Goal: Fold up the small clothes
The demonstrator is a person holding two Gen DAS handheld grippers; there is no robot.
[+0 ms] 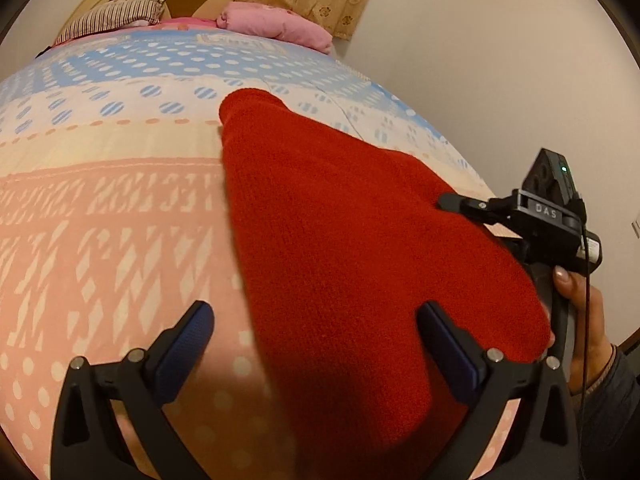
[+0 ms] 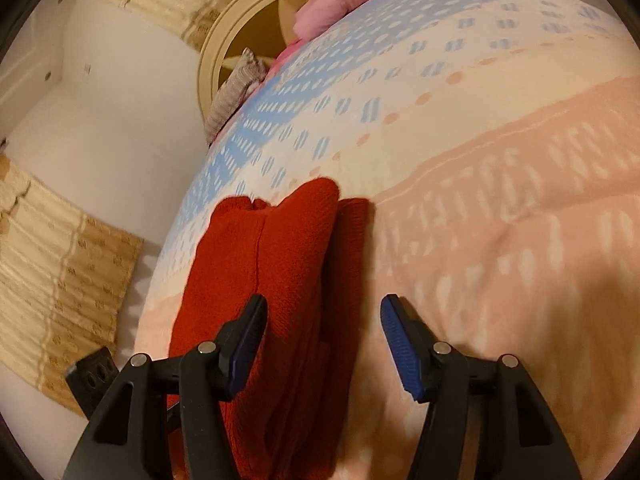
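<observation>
- Red knit, thick and fuzzy: the small garment (image 1: 340, 240) lies folded on the bed, a long narrow bundle running away from both cameras toward the blue band of the bedspread (image 1: 120, 208).
- In the right wrist view the garment (image 2: 260, 280) shows stacked layers, with one fold standing as a ridge and a lower flap beside it on the right; its far end is lumpy and uneven.
- The bedspread is printed in bands: peach with pale dashes near the cameras, then cream with a dotted line, then blue with white ovals.
- The left gripper (image 1: 316, 344) stands released, its blue pads wide apart; one pad sits over the peach cloth and the other over the near part of the garment, neither pressing on it.
- The right gripper (image 2: 324, 336) is also released, with nothing pinched; its left finger hangs over the knit and its right finger over bare bedspread.
- From the left wrist view, the right gripper's body reads "DAS" in pale letters, with a small green light above; a hand (image 1: 580, 304) holds its handle, and one finger rests at the garment's right edge.
- The bed's right edge falls away close behind the garment, toward a plain wall.
- To the garment's left the bedspread lies broad and open.
- At the headboard sit a striped pillow (image 1: 116, 18) and a pink bundle (image 1: 276, 26), well apart from the garment.
</observation>
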